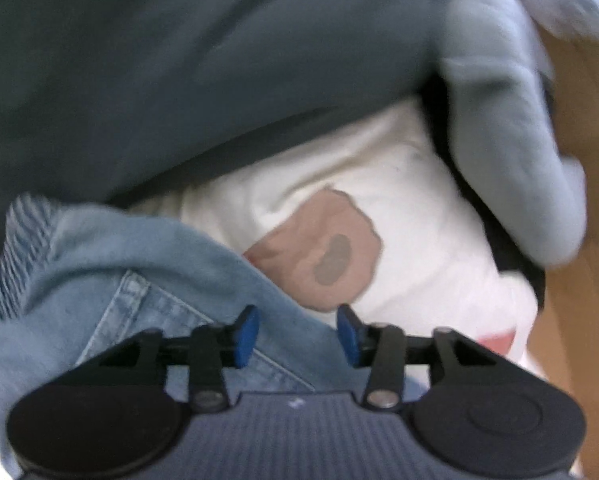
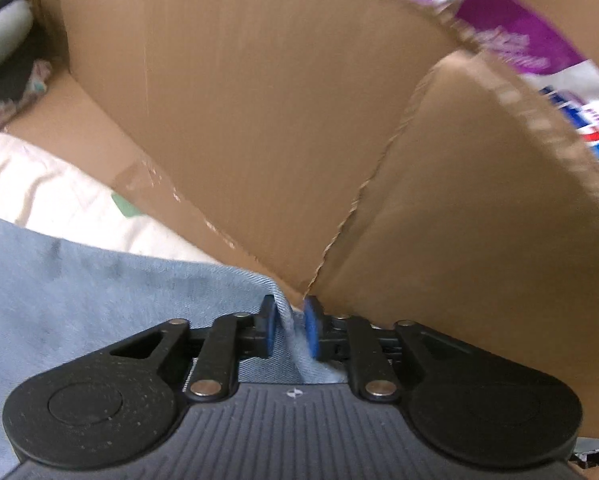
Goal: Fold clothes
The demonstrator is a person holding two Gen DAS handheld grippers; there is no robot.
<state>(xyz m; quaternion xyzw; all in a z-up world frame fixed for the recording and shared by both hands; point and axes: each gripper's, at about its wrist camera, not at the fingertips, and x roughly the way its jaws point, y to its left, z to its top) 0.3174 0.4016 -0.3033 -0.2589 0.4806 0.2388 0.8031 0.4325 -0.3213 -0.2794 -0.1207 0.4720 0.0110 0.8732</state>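
Observation:
A light blue denim garment [image 1: 159, 272] with a stitched pocket lies in the lower left of the left wrist view. My left gripper [image 1: 298, 334] hovers over its edge, open, with nothing pinched between its blue pads. Just beyond it lies a white garment [image 1: 411, 200] with a brown bear print [image 1: 323, 252]. In the right wrist view my right gripper [image 2: 290, 330] is shut on a fold of the same denim garment [image 2: 99, 280], close to a torn corner of a cardboard box [image 2: 259, 100].
A dark grey-blue garment [image 1: 179, 80] and a pale grey one [image 1: 499, 120] lie over the white garment. The cardboard box wall [image 1: 579, 120] stands to the right. A white cloth [image 2: 39, 184], dark clothes [image 2: 3, 32] and a purple-and-white plastic bag [image 2: 519, 36] lie around the box.

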